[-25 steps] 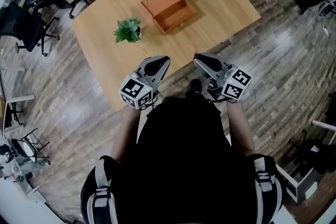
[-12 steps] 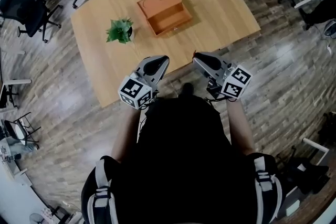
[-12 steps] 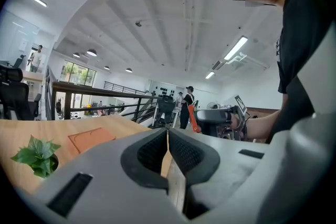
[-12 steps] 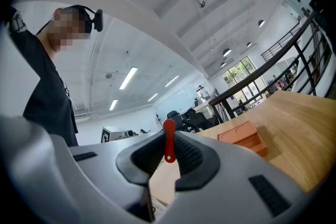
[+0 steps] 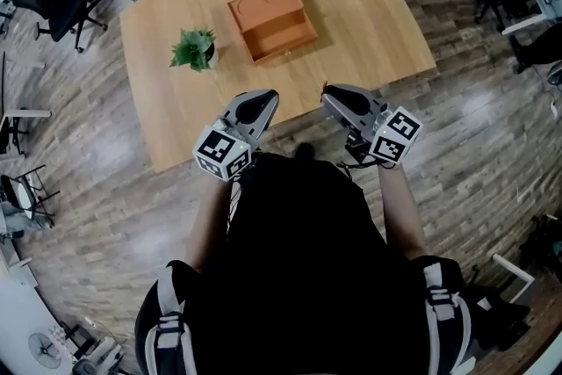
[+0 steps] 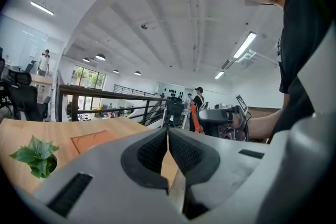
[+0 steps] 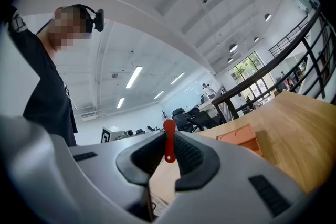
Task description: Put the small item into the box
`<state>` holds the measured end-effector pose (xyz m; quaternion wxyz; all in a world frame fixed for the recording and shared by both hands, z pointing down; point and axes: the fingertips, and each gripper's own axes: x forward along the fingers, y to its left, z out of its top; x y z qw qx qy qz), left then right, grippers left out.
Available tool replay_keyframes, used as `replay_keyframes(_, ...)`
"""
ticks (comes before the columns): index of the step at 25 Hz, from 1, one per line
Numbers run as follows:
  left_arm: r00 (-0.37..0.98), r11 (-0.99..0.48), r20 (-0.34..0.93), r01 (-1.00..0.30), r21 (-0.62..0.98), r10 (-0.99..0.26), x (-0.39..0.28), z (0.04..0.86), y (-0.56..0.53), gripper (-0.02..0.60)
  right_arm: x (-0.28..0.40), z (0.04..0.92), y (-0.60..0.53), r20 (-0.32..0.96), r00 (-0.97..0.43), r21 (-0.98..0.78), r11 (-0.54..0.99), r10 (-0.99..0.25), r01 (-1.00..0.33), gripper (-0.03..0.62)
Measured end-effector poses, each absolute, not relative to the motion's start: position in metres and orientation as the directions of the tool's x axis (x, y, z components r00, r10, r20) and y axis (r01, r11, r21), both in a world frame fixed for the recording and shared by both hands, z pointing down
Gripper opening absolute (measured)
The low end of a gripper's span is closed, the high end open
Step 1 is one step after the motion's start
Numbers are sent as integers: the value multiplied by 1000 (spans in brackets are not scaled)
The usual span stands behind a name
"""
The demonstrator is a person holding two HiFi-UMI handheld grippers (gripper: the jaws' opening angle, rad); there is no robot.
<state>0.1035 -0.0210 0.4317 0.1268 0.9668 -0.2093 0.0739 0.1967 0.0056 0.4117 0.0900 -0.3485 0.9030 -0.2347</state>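
I moved a little at the table (image 5: 378, 22); right gripper (image 5: 327, 94) still pinches the item (image 7: 169, 147), left gripper (image 5: 270, 96) shut empty, box (image 5: 272, 20) ahead.

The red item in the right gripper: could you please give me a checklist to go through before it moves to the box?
1. Grip: the red item is clamped in the right gripper: ok.
2. Other hand: the left gripper is shut and empty: ok.
3. Target: the box shows an open compartment: ok.
4. Path: nothing lies between gripper and box; the plant stands apart, beside the box: ok.
5. Position: right gripper above the box: not ok, it is at the near edge of the table.
6. Compartment empty: cannot tell.
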Motion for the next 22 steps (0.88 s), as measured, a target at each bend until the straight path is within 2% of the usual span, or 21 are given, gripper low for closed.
replay_keyframes(7, 882, -862, 211, -462, 208, -421, 111, 432, -26, 31, 209, 421, -9, 9, -765, -504, 658, -644, -560, 64)
replay_keyframes(14, 862, -836, 229, -499, 227, -452, 92, 440, -46, 31, 190, 427, -33, 18, -794, -515, 675, -608, -529, 65)
replay_keyframes(22, 871, -842, 213, -485, 235, -442, 78, 436, -89, 31, 167, 428, -68, 48, -803, -511, 676, -594, -531, 64)
